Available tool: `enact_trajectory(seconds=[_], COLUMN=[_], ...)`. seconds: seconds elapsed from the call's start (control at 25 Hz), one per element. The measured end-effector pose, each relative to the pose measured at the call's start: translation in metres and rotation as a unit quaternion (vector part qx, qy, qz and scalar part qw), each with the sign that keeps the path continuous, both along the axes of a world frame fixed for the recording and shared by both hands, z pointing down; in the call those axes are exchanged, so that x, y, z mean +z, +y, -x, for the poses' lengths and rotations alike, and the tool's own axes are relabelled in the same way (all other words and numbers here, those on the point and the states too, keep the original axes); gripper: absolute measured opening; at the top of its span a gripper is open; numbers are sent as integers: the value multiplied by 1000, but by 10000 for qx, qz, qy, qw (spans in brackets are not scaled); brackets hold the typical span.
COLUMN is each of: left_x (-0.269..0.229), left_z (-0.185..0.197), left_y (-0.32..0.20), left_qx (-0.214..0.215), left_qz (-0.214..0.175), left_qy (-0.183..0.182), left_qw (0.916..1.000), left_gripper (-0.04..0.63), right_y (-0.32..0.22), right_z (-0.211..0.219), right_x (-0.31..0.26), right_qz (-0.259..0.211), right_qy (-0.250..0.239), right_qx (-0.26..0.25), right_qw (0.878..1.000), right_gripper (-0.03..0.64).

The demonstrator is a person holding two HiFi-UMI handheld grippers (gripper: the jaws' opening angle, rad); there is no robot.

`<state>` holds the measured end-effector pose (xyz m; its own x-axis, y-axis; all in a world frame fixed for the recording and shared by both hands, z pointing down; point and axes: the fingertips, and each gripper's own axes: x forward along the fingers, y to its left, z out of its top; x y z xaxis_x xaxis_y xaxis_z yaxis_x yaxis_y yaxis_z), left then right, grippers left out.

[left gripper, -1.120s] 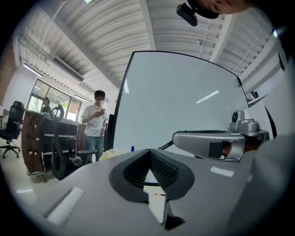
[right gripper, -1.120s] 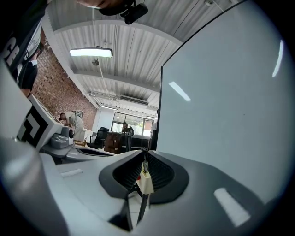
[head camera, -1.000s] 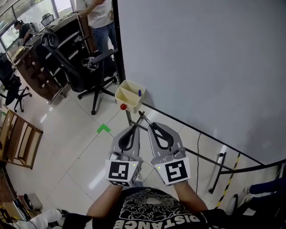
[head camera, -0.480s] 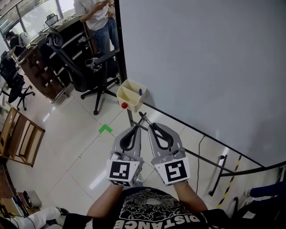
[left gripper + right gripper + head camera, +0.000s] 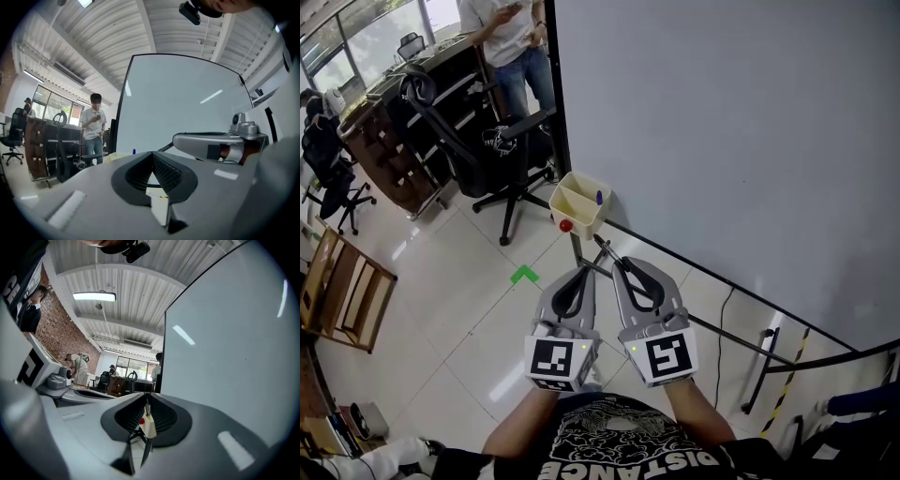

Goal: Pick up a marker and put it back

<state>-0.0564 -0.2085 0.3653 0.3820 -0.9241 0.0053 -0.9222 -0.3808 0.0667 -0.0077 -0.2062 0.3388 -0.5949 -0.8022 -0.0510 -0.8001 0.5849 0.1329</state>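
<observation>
A cream holder box (image 5: 578, 204) hangs at the whiteboard's lower left corner, with a blue marker (image 5: 598, 198) standing in it and a red knob (image 5: 566, 225) on its front. My left gripper (image 5: 585, 270) and right gripper (image 5: 613, 262) are held side by side just short of the box, pointing at it. Both show their tips together with nothing between them. A thin dark bar (image 5: 602, 248) runs from the right tips toward the box; I cannot tell whether it belongs to the stand. In the left gripper view the marker (image 5: 133, 152) shows past the tips (image 5: 152, 153). The right gripper view frames the box (image 5: 149, 425) between the shut jaws (image 5: 146, 401).
The whiteboard (image 5: 722, 122) fills the right side on a black stand (image 5: 750, 342). A black office chair (image 5: 478, 141) stands left of the box, with a person (image 5: 511, 37) behind it. A green tape mark (image 5: 523, 275) lies on the tiled floor. Wooden frames (image 5: 342, 291) stand far left.
The head view has shifted a little, so the box sits slightly lower and further right. Both grippers keep the same place and stance.
</observation>
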Motion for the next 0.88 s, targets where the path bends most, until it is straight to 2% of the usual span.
enact_trajectory(seconds=[0.2,0.88], left_x=[0,14], left_z=[9,43], left_y=[-6,-46], left_qx=[8,135], left_qz=[-63,65], left_qy=[14,21], left_qw=[10000,9999], left_gripper=[5,5], right_y=[-11,-64], right_z=[6,37], right_x=[3,27], right_qz=[-2,214], right_qy=[67,222], right_qx=[89,311], right_qw=[9999,9990], right_gripper=[32,32])
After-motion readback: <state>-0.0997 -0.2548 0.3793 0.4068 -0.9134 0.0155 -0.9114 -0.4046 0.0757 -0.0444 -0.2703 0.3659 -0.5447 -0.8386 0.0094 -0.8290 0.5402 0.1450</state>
